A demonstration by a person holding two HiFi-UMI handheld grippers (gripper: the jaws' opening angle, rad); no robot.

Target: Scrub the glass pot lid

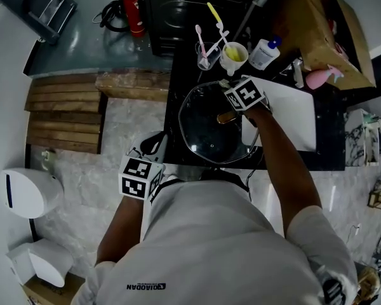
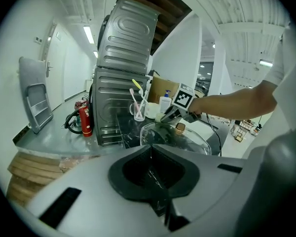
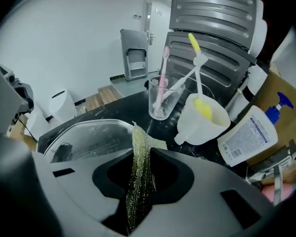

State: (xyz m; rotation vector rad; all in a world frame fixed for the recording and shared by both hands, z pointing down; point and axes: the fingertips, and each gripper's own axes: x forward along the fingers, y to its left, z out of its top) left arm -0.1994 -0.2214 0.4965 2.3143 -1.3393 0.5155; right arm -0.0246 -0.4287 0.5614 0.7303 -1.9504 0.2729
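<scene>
**Head view:** the glass lid (image 1: 206,132) lies flat on the black counter (image 1: 330,154). The right gripper (image 1: 228,89) is over the lid's far rim, and the left gripper (image 1: 153,148) is near its left rim.

**Left gripper view:** the jaws are pressed together with nothing between them, and the lid lies ahead.

**Right gripper view:** the jaws pinch a green scouring pad (image 3: 138,167), with the lid just beyond.

Glass pot lid (image 1: 203,132): clear, glossy. Scrub cloth (image 3: 138,174): rough, glittery mesh. Tabletop (image 1: 178,84): black, polished. Planks (image 1: 63,116), frame left: matt wood.
</scene>
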